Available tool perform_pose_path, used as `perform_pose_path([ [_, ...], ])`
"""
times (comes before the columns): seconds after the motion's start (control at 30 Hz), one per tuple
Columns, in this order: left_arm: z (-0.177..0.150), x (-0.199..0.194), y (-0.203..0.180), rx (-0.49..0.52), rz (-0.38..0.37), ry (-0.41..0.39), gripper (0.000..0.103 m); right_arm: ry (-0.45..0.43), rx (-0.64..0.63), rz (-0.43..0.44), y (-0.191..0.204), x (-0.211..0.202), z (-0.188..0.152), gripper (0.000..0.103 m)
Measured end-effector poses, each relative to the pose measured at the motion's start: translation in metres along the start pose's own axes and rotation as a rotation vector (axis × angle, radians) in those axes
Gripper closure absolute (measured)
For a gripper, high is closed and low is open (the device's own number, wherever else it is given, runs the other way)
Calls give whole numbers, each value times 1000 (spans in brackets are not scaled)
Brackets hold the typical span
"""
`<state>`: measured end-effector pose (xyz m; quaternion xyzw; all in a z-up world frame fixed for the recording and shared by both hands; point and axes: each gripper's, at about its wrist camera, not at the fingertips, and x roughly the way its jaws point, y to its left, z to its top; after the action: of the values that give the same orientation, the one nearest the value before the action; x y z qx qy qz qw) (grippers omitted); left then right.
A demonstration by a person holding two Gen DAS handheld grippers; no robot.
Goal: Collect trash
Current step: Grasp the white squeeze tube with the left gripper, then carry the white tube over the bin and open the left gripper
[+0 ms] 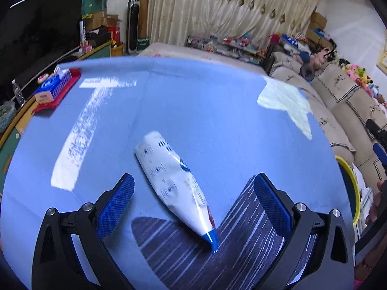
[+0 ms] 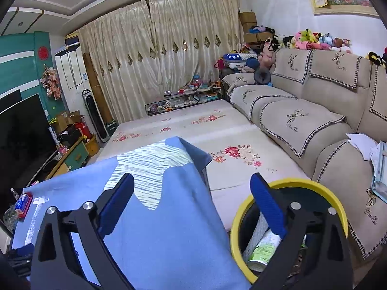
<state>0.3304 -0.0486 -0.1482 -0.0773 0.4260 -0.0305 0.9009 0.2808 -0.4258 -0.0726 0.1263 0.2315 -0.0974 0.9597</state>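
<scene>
Your left gripper (image 1: 192, 194) hangs spread over the white-and-blue squeezed plastic tube (image 1: 174, 181) lying on the blue tablecloth (image 1: 193, 101); straddle its middle, pinch squarely, then carry it right to the yellow-rimmed bin (image 2: 241, 217)

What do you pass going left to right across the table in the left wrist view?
Tissue pack on its red tray → white and blue tube → pale bare patch of tabletop where the blue cloth ends → yellow-rimmed bin.
</scene>
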Motion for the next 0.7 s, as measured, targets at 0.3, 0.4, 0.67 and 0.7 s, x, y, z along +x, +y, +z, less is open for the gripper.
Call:
perform_pose_path([
  [0.3,0,10,8,-48,71,48,24,28,-18,24,3,2,-4,11],
  [0.4,-1,9,7,-34,86,47,33,33,-15,31,3,2,-4,11],
  [0.67,1,7,8,13,86,38,74,48,-12,38,2,4,-4,11],
  [0.7,1,6,8,17,84,38,75,48,-12,36,2,4,-4,11],
])
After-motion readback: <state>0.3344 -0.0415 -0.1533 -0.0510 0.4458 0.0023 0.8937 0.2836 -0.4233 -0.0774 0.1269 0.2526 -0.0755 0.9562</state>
